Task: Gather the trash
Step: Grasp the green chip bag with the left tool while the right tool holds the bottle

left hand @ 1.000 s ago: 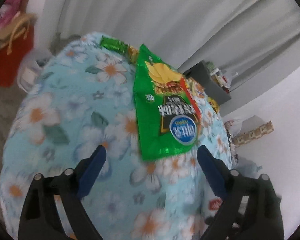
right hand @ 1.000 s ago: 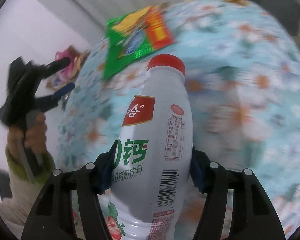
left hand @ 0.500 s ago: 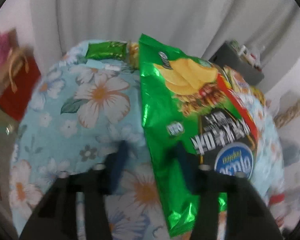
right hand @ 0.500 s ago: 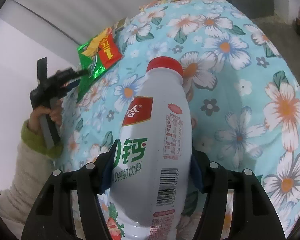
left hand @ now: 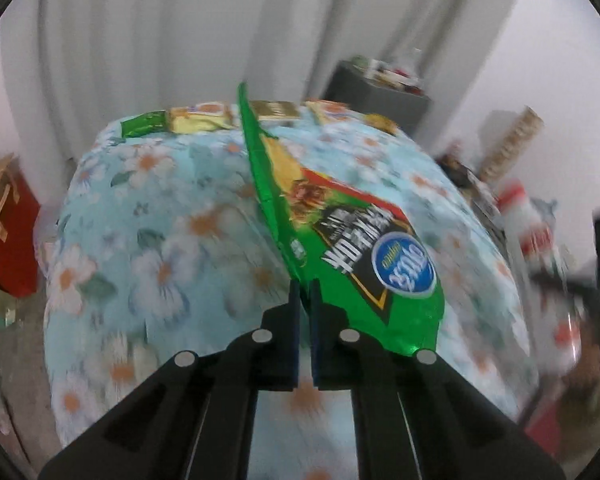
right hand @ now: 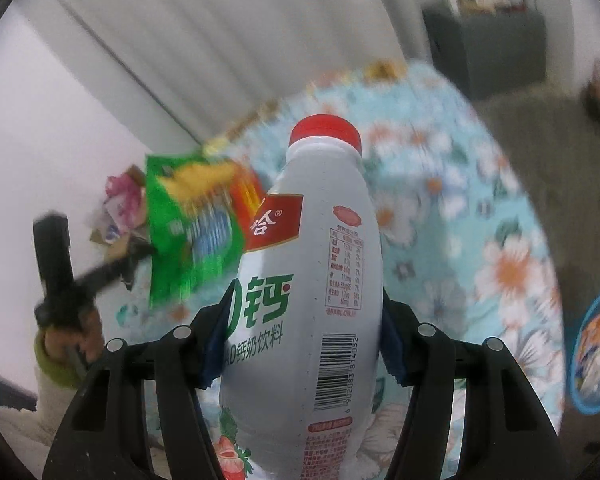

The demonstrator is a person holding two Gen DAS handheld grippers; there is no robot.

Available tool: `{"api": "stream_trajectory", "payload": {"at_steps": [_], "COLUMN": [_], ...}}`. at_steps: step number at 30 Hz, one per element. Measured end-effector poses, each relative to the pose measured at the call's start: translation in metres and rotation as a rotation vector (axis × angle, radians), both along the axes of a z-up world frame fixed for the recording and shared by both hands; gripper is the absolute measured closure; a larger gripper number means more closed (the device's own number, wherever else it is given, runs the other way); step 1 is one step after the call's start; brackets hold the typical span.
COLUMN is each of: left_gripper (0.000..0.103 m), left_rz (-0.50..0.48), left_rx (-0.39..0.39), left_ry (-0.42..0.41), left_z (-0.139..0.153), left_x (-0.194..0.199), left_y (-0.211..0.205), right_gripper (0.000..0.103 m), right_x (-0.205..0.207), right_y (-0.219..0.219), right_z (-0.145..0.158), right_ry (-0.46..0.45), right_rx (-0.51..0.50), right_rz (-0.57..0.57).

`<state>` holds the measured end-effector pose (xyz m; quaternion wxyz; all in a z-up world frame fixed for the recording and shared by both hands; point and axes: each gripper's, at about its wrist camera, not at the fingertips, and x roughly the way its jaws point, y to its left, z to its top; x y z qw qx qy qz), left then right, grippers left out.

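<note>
The green chip bag is up off the table, pinched by its edge in the left gripper. The blue pads have just squeezed together on the bag's thin side, and the bag hangs tilted out to the right of them. In the right wrist view the same bag shows blurry at the left, held up by the black gripper in a hand with a green cuff and a pale sleeve.

The white milk drink bottle with a red cap sits between the pads of the right gripper. The pads press on both its sides, so it is held tight. It points up and away from the camera.

Under both is a round table with a light blue flower cloth. More wrappers lie at its far edge. White curtains hang behind. A red paper bag stands on the floor at the left, and a grey cabinet stands at the back right.
</note>
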<state>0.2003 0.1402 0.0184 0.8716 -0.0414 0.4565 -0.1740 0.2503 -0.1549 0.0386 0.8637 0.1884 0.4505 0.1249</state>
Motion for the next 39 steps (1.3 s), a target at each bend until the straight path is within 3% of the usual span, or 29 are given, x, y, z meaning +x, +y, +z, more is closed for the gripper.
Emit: {"api": "stream_trajectory", "payload": {"at_steps": [4,7,9,13,15,16,18,21,25,27,29,32,36,39], "left_gripper": [0.099,0.099,0.099,0.099,0.098,0.096,0.082,0.075,0.070,0.054,0.051,0.049,0.050,0.050], "left_rz": [-0.062,-0.043,-0.020,0.046,0.078,0.099,0.122,0.177,0.237,0.278,0.315,0.307,0.249,0.197], "left_rx": [-0.033,-0.066,-0.093,-0.327,-0.381,-0.386,-0.402,-0.340,-0.282,-0.245,-0.206,-0.222,-0.366,-0.562], "left_ry": [0.024,0.075,0.091,0.180,0.195,0.208,0.230,0.260,0.194,0.149,0.115,0.148,0.231,0.288], "left_z": [0.010,-0.002,-0.009,-0.021,-0.025,-0.029,-0.038,-0.052,-0.051,-0.047,-0.044,-0.054,-0.070,-0.078], "left_x": [-0.045,-0.061,-0.067,-0.057,-0.052,-0.049,-0.043,-0.037,-0.044,-0.046,-0.047,-0.035,-0.023,-0.021], "left_y": [-0.004,-0.004,-0.004,0.007,0.011,0.013,0.015,0.015,0.021,0.026,0.030,0.034,0.035,0.032], "right_gripper": [0.045,0.045,0.045,0.047,0.047,0.047,0.048,0.048,0.048,0.048,0.048,0.048,0.048,0.048], "right_x": [-0.009,-0.012,-0.009,0.006,0.009,0.009,0.010,0.010,0.011,0.011,0.007,0.006,0.004,0.001], "right_y": [0.019,0.044,0.068,0.101,0.108,0.109,0.107,0.098,0.082,0.074,0.074,0.070,0.063,0.060], "right_z": [0.031,0.027,0.007,-0.056,-0.071,-0.070,-0.067,-0.070,-0.072,-0.074,-0.075,-0.077,-0.078,-0.077], "right_ry": [-0.091,-0.092,-0.033,0.167,0.188,0.186,0.183,0.193,0.196,0.198,0.201,0.204,0.206,0.203], "right_rx": [-0.016,-0.011,-0.027,-0.031,-0.049,-0.054,-0.050,0.006,0.064,0.090,0.123,0.160,0.191,0.205], "right_rz": [0.066,0.143,0.215,0.290,0.298,0.297,0.293,0.286,0.274,0.270,0.265,0.261,0.255,0.251]}}
